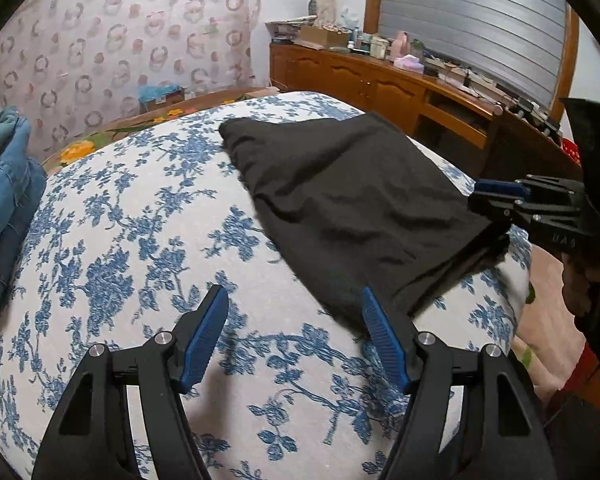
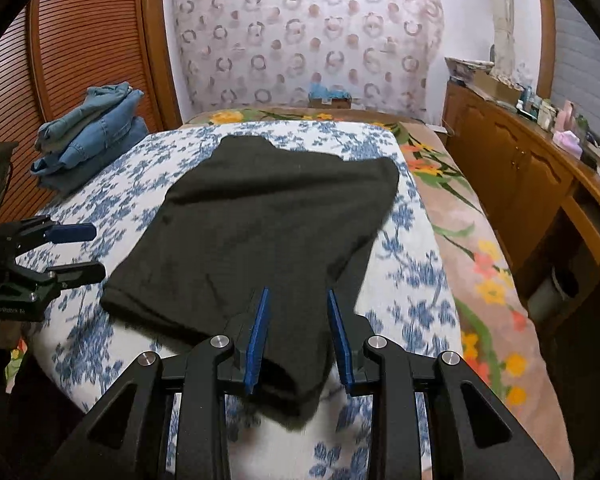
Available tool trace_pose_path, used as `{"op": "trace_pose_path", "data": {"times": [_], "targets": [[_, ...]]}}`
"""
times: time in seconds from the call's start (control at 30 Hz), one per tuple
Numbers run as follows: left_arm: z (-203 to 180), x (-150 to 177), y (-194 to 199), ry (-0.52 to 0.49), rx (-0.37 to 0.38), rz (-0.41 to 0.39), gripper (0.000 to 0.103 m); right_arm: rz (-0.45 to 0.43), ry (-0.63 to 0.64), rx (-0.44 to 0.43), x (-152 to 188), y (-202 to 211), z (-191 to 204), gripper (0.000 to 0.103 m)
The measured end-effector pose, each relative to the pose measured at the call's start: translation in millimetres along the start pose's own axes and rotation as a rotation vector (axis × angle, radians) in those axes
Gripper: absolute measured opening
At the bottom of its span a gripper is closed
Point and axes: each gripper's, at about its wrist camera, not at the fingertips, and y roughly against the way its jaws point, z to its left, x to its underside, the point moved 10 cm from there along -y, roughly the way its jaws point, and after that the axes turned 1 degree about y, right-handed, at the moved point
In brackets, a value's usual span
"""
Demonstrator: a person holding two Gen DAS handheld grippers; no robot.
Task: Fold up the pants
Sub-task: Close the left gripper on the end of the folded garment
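The black pants (image 2: 268,220) lie folded on the blue-flowered bedspread (image 2: 412,280), one end draping toward the near edge. My right gripper (image 2: 297,293) hovers over that near end. Its jaws stand apart with cloth below and between them, and the pads do not press on it. In the left wrist view the pants (image 1: 340,200) stretch from the middle to the right, where the right gripper (image 1: 480,200) sits at their corner. My left gripper (image 1: 293,294) is open wide above the bedspread (image 1: 140,240), its right fingertip by the pants' near corner. The left gripper (image 2: 98,251) holds nothing.
A stack of folded blue jeans (image 2: 92,128) lies at the bed's far left corner, also the jeans (image 1: 4,200) at left. A wooden dresser (image 2: 520,168) crowded with small items runs along the right. A flowered blanket (image 2: 480,260) covers the bed's right side. Slatted wooden doors (image 2: 60,60) stand at left.
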Motion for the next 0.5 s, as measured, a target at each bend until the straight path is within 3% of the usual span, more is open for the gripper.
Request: {"op": "trace_pose_path", "data": {"times": [0.23,0.5], "targets": [[-17,7,-2,-0.04,0.049,0.021,0.049,0.011,-0.012,0.001,4,0,5,0.031],[-36,5,-1,-0.051,0.116,0.028,0.042,0.019,-0.012,0.002,8,-5,8,0.031]]}}
